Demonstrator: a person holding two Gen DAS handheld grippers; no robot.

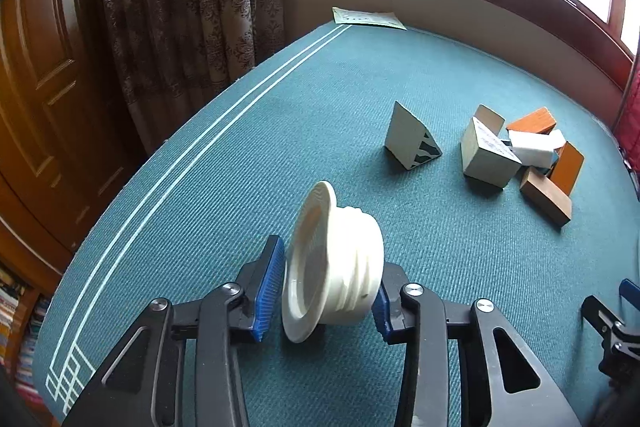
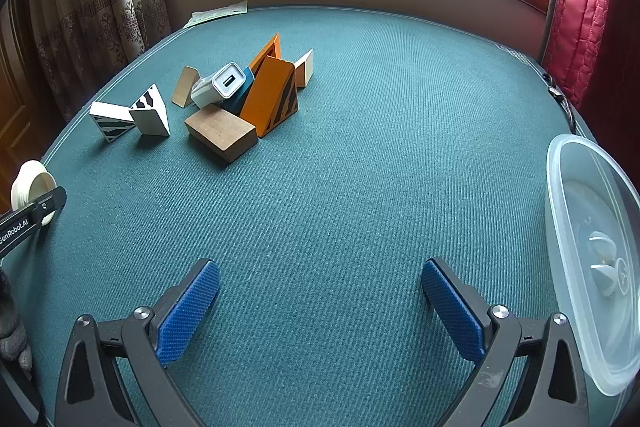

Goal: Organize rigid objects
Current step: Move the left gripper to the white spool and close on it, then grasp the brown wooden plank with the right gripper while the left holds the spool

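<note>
White plastic fitting (image 1: 336, 263) btwn left gripper (image 1: 320, 291) pads.

Nine loose pieces lie grouped on the green cloth. Two are white wedge blocks with black zebra stripes (image 2: 112, 121) (image 2: 150, 111). Two are orange: a wedge with dark stripes (image 2: 272, 99) and an orange piece (image 2: 269, 51) behind it. Three are plain wood: a brown block (image 2: 222, 133), a tan wedge (image 2: 186, 87) and a pale wedge (image 2: 306, 67). One is a blue block (image 2: 240, 97), and one is a white USB charger (image 2: 224, 83). Apart from these there is one white threaded fitting (image 1: 340, 263), one clear plastic container (image 2: 560, 187) and one printed paper sheet (image 2: 216, 13).
</note>
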